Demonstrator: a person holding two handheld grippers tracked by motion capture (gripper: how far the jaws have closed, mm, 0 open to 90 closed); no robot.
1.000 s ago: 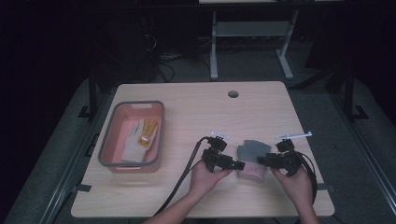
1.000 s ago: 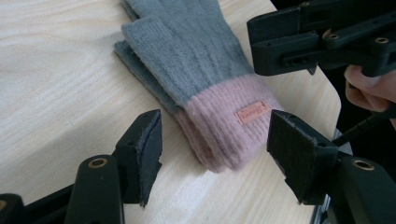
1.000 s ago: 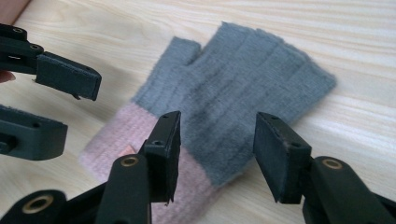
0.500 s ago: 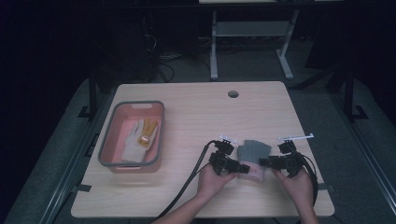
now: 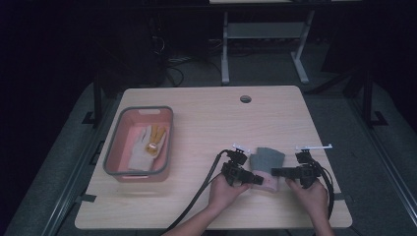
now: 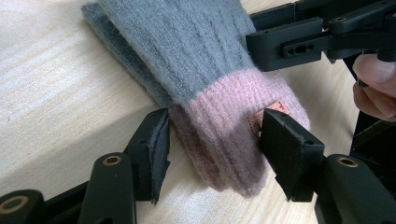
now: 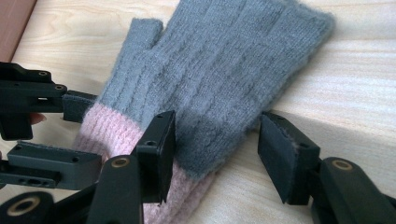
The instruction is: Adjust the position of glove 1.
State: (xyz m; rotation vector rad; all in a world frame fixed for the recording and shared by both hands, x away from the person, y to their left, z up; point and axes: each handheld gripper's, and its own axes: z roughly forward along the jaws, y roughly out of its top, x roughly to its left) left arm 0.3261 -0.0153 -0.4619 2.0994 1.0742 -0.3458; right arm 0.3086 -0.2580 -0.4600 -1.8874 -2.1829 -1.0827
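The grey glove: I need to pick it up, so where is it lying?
The grey glove lies flat on the table, near the front right in the high view, between the left tool and right tool.

In the high view, gloves (image 5: 147, 145) in the tray (image 5: 169, 135) at nine o'clock are too small to count; the knit glove's (image 6: 205, 70) fingertips run off at twelve o'clock.

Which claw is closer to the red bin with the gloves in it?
Left. The left claw is at the grey and pink glove's cuff, on the side facing the red bin. The right claw is on the glove's far side, farther from the bin.
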